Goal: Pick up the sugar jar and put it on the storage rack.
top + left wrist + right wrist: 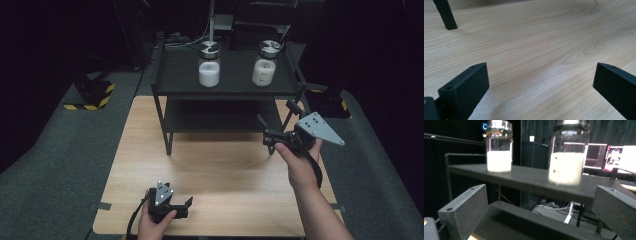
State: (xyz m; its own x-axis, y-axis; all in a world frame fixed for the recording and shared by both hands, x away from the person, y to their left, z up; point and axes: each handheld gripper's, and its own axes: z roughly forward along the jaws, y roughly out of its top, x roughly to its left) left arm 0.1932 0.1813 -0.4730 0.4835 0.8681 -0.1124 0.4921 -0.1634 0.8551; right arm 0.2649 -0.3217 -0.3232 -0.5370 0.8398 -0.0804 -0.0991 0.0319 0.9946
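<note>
Dark shelf unit (175, 82) stands at the table's far side. Left gripper (176, 204) rests low on bare wood (536, 37), jaws spread, empty. Right gripper (266, 131), jaws spread, empty, sits below and nearer the right jar (265, 64), which stands upright up ahead on the top shelf beside the left jar (209, 65).

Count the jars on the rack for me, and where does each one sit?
2. Both stand on the top shelf of the black rack: the left jar near its middle, the right jar toward its right end. The lower shelf is partly shadowed, so something could be hidden there.
</note>
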